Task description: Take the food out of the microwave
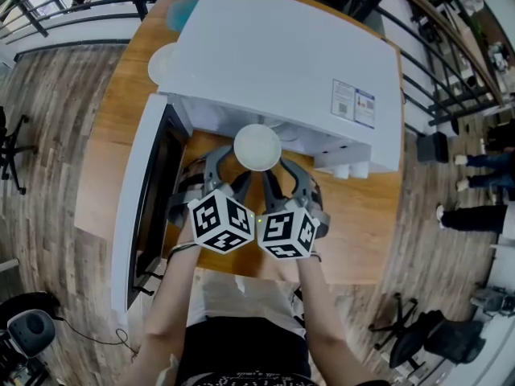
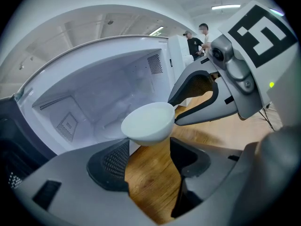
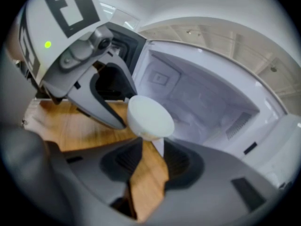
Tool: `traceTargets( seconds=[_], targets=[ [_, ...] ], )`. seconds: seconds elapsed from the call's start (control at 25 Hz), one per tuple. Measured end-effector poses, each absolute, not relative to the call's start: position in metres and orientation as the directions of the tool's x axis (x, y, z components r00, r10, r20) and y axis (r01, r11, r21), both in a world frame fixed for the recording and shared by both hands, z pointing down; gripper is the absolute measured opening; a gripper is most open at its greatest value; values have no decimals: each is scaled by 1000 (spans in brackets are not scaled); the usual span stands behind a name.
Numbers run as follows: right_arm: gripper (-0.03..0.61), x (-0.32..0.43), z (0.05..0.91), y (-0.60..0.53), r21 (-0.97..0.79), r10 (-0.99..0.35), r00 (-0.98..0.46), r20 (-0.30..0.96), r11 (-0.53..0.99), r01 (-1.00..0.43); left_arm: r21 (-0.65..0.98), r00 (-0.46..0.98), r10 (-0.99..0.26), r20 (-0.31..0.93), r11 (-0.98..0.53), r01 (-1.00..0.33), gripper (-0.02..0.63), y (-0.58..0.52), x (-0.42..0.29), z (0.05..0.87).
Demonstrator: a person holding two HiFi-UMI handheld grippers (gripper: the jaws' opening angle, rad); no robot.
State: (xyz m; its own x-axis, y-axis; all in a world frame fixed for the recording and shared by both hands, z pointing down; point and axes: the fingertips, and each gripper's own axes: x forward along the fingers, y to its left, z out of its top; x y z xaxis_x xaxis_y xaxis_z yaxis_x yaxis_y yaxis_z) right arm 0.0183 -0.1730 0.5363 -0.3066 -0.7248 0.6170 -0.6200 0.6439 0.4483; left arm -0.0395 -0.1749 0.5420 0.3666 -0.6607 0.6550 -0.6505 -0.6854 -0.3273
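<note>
Gripping bowl (image 1: 257, 147): L gripper (image 2: 149, 144), R gripper (image 3: 149, 147)

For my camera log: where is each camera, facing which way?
Head view: on the person's head, steeply down at the microwave; forearms, left tongs, right tongs show.
Left gripper view: rides the left tongs, facing the microwave's cavity; right tongs show.
Right gripper view: rides the right tongs, facing likewise; left tongs show.
All share the bowl.
</note>
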Motion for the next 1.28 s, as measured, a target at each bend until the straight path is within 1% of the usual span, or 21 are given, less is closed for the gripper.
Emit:
traceTargets(
  seconds=[0.72, 1.28],
  targets=[
    [156, 31, 582, -110, 406, -642, -325, 694, 722, -561, -282, 336, -612, 716, -694, -662, 298, -103, -27, 586],
    [155, 36, 594, -81, 382, -621, -328, 711, 734, -561, -269, 333, -594, 733, -702, -660, 296, -74, -23, 596]
  ],
)
